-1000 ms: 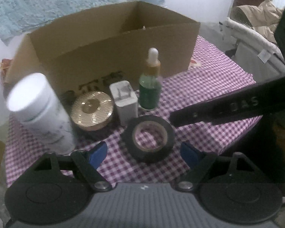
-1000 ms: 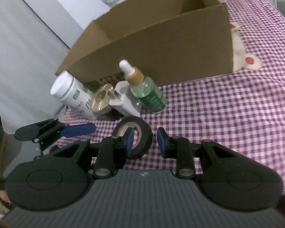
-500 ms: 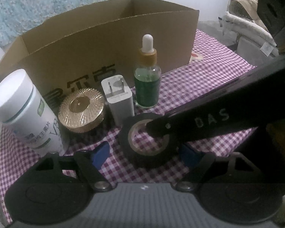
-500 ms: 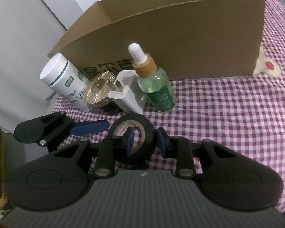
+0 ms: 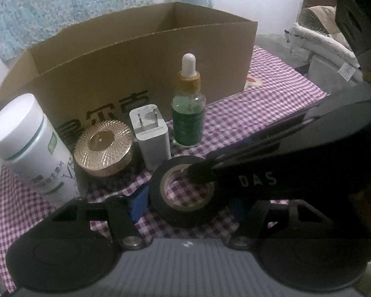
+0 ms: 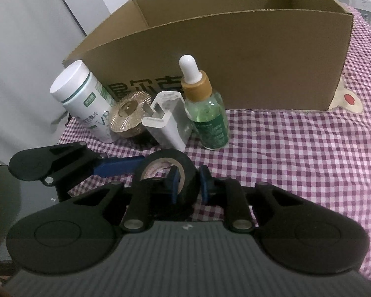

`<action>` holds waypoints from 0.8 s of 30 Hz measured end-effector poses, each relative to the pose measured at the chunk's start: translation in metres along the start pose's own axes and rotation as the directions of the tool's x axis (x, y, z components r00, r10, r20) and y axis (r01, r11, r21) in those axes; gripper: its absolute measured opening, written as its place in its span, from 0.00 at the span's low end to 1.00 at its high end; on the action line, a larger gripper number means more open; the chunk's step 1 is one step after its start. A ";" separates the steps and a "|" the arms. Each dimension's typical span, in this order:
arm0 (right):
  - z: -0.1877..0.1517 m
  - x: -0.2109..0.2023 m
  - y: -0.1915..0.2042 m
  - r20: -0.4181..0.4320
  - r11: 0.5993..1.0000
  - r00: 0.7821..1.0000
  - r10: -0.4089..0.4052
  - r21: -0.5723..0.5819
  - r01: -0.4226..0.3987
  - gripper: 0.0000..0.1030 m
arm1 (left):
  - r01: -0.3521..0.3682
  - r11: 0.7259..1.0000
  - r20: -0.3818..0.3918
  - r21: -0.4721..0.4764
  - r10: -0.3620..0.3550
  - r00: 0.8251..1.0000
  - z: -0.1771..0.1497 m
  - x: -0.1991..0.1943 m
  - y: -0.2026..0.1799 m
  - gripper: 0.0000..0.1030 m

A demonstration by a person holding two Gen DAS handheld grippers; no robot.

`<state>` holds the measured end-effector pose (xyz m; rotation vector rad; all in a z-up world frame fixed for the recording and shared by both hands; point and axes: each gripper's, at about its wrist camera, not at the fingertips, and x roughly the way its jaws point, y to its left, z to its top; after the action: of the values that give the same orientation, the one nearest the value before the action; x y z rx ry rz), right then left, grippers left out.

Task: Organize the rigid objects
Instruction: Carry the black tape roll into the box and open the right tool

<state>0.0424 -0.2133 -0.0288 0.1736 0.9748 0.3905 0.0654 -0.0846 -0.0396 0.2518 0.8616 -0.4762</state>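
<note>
Black electrical tape roll (image 5: 185, 193) lying flat at lower centre, white supplement bottle (image 5: 29, 146) upright at left, gold ribbed jar lid (image 5: 104, 147), white plug adapter (image 5: 152, 136), green dropper bottle (image 5: 188, 106) upright mid-frame, open cardboard box (image 5: 141, 57) behind them
</note>
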 end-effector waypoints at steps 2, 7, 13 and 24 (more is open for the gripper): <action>-0.002 -0.007 0.002 0.014 1.000 1.000 0.000 -0.006 0.000 0.16 | -0.007 1.000 0.016 0.010 0.007 1.000 -0.001 -0.008 -0.004 0.66; -0.005 -0.033 0.012 0.066 1.000 0.998 -0.002 -0.021 0.003 0.16 | -0.034 0.999 0.070 0.036 0.031 0.997 0.001 -0.035 -0.013 0.66; 0.010 -0.078 0.030 0.188 0.996 0.982 0.022 -0.084 -0.006 0.16 | -0.119 0.989 0.198 0.084 0.100 0.975 0.021 -0.081 -0.018 0.66; 0.113 -0.109 0.030 0.254 0.981 0.960 0.114 -0.181 -0.068 0.16 | -0.157 0.986 0.197 0.059 0.142 0.970 0.122 -0.099 0.022 0.66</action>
<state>0.0741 -0.2258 0.1275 0.1117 0.6684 0.5200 0.1024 -0.0845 0.1149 0.3311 0.6317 -0.3848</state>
